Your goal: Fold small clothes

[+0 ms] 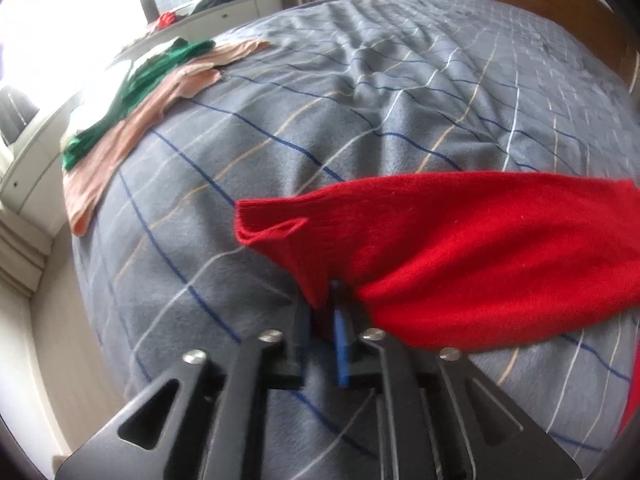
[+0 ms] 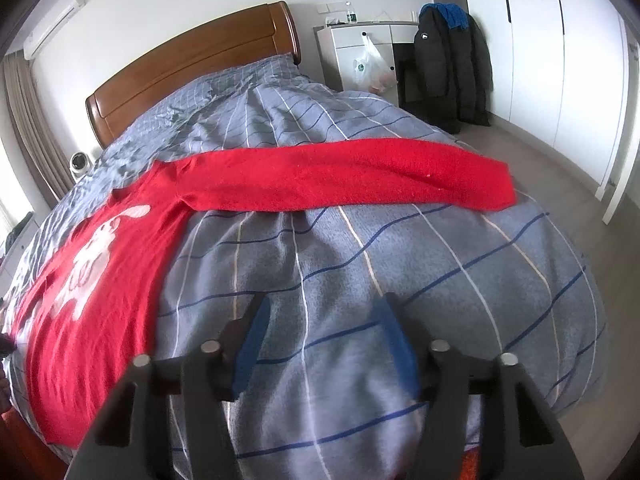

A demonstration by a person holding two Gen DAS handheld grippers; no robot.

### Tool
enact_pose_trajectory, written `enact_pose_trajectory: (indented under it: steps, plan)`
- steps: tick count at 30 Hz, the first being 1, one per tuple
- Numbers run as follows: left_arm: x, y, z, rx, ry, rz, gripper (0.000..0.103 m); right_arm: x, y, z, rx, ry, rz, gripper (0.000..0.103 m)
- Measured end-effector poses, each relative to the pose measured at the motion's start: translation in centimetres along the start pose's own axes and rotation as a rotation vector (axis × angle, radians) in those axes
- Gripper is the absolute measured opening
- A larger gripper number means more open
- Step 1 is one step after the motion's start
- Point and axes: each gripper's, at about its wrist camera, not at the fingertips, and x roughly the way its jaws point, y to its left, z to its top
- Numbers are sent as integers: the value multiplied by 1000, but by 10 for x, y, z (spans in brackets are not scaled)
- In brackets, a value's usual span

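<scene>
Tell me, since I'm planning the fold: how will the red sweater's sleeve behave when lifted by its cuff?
The red sweater looks soft knit, so it will probably sag limply. Its sleeve already droops from the left claw, which suggests no stiffness. The fuzzy knit will likely drag on the blanket rather than slide.

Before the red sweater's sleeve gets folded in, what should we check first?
1. Left hand-held gripper shut on the red sweater near the cuff: ok.
2. Right hand-held gripper open and holding nothing: ok.
3. Other sleeve lying stretched out flat: ok.
4. Sweater body spread flat, picture side up: ok.
5. Bedspread smooth under the fold: not ok, it is wrinkled.
6. Pile of green and pink clothes lying apart from the sweater: ok.
</scene>
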Motion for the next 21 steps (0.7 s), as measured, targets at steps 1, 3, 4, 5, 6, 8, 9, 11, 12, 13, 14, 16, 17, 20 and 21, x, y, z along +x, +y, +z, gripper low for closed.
enact_pose_trajectory:
  steps: [1,3,4,5,6,8,9,11,12,13,14,16,17,20,21]
  plan:
    - [-3,2,-1,3,-5,16,46,-1,0,0,-1,-4,0,59]
    - [-16,9,-3,0,-25,92,79,-5,-1,1,5,-21,2,59]
    - [-25,14,-5,-5,-45,135,79,-10,-3,2,15,-38,3,59]
    - [-39,20,-8,-2,-74,148,78,-13,-5,3,23,-47,4,59]
    - [-53,23,-11,11,-101,128,78,-18,-8,5,37,-52,0,60]
    - [-89,23,-29,68,-141,8,79,-23,-8,7,44,-24,4,61]
    - [-102,18,-40,111,-137,-68,81,-26,-4,6,33,10,25,61]
    - [-120,0,-69,224,-81,-242,87,-34,15,0,-38,94,117,61]
    - [-124,-12,-86,285,-33,-326,87,-36,25,-5,-74,127,160,61]
    - [-129,-31,-110,365,36,-428,87,-39,37,-11,-118,172,215,61]
    - [-131,-43,-125,409,71,-482,87,-40,48,-18,-150,217,266,61]
    - [-135,-70,-153,498,109,-571,87,-37,68,-35,-190,330,383,61]
    - [-137,-85,-167,550,107,-588,87,-34,77,-41,-206,370,420,61]
    - [-130,-116,-186,642,108,-559,85,-20,98,-57,-268,444,459,61]
    - [-126,-121,-188,644,132,-557,81,-13,104,-61,-281,469,461,61]
